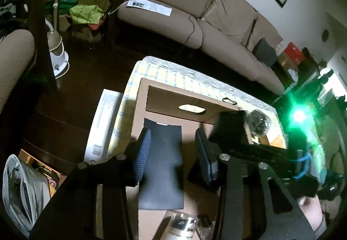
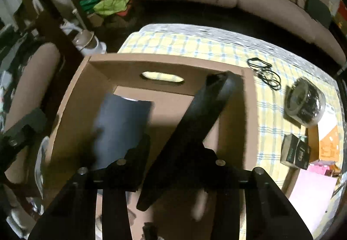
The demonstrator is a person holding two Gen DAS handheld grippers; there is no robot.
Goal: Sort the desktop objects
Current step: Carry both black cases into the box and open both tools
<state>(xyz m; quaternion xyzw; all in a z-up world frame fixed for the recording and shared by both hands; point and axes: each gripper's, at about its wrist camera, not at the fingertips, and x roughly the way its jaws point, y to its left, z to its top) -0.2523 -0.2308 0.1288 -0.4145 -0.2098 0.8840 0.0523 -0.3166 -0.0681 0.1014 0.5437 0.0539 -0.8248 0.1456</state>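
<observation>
A cardboard box (image 1: 186, 97) (image 2: 164, 64) stands on the yellow checked tablecloth (image 2: 195, 44). A dark flat pad (image 1: 161, 164) (image 2: 121, 125) lies on its floor. My left gripper (image 1: 172, 153) is open over the box, empty, blue-ribbed fingers (image 1: 142, 153) astride the pad. My right gripper (image 2: 175, 153) is shut on a long black flat object (image 2: 195, 123) held slanting over the box; that object shows in the left wrist view (image 1: 229, 129). A shiny bottle top (image 1: 182, 224) lies at the box's near end.
On the cloth right of the box: a black cable (image 2: 264, 73), a round clear jar of dark contents (image 2: 305, 103) (image 1: 258, 123), a small dark carton (image 2: 295, 151). A brown sofa (image 1: 206, 18) stands beyond. A white long box (image 1: 104, 123) leans left of the table.
</observation>
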